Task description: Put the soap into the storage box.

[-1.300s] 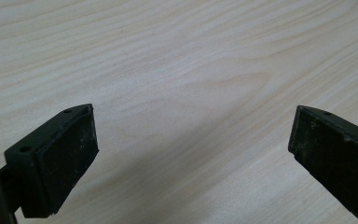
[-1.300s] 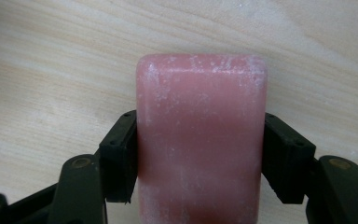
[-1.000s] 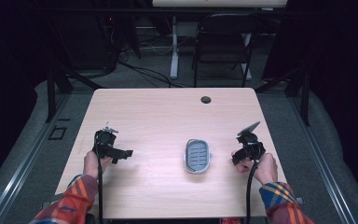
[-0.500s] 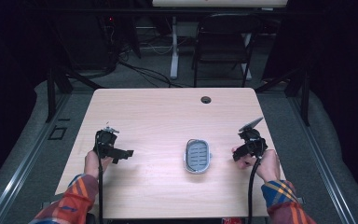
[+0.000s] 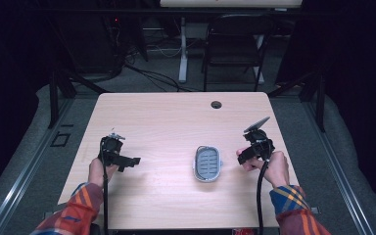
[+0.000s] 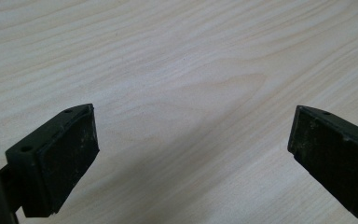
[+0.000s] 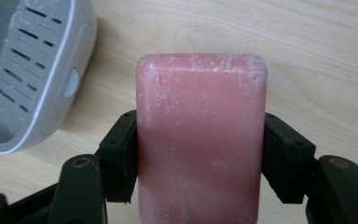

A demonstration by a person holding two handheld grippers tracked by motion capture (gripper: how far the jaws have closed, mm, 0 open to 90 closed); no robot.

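Two tools were over the pale wooden desk [image 5: 176, 117], one in each of the person's hands. The left tool [image 5: 127, 161] hung near the desk's left edge with its jaws spread wide apart and nothing between them; in the left gripper view its black pads [image 6: 70, 154] framed bare wood grain. The right tool [image 5: 242, 155] sat near the right edge, clenched on a pink bar of soap [image 7: 200, 140] whose surface was dusted with whitish marks, a jaw pressing each long side. A grey slotted soap dish [image 5: 207, 163] lay on the desk between the two tools, closer to the right one; in the right gripper view the dish [image 7: 28, 70] sat just beside the soap, apart from it.
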